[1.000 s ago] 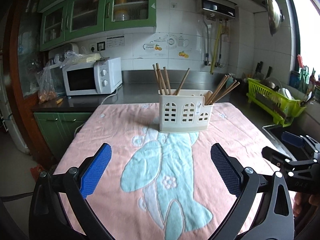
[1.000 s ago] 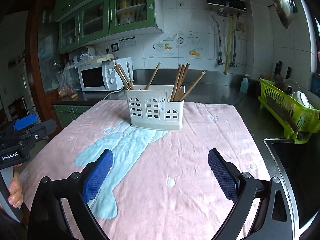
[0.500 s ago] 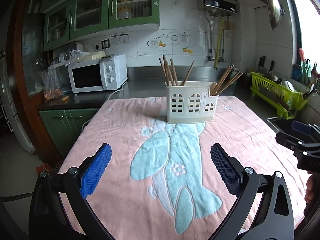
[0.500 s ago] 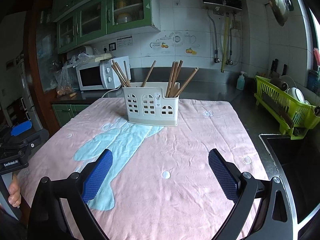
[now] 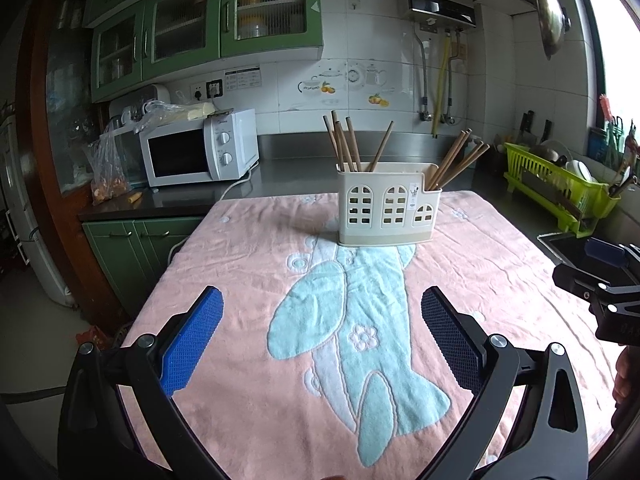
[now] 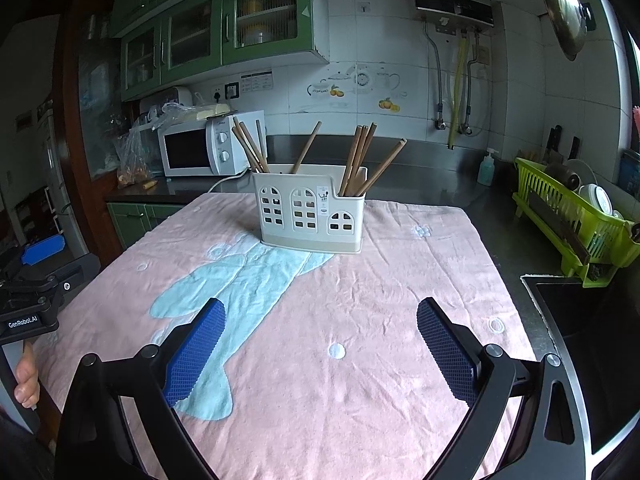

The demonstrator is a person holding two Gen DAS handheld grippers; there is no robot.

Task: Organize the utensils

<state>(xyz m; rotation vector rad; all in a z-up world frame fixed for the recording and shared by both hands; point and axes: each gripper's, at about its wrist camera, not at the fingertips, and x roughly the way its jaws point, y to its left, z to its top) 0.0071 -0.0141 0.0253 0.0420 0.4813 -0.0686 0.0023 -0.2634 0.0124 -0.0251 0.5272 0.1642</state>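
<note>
Green-cabinet kitchen, pink towel with pale blue figure (image 5: 360,332) over the table: left gripper (image 5: 322,336) and right gripper (image 6: 318,348) both spread wide, nothing held, hovering low over it. Well ahead stands the cream plastic utensil holder with arched cut-outs (image 6: 310,216), brown wooden chopsticks (image 6: 356,160) leaning in its compartments. Risk, as I judge it: a wide jaw clipping the leaning sticks could tip the light holder; white microwave (image 5: 200,152) and lime dish rack (image 6: 576,216) lie beyond.
</note>
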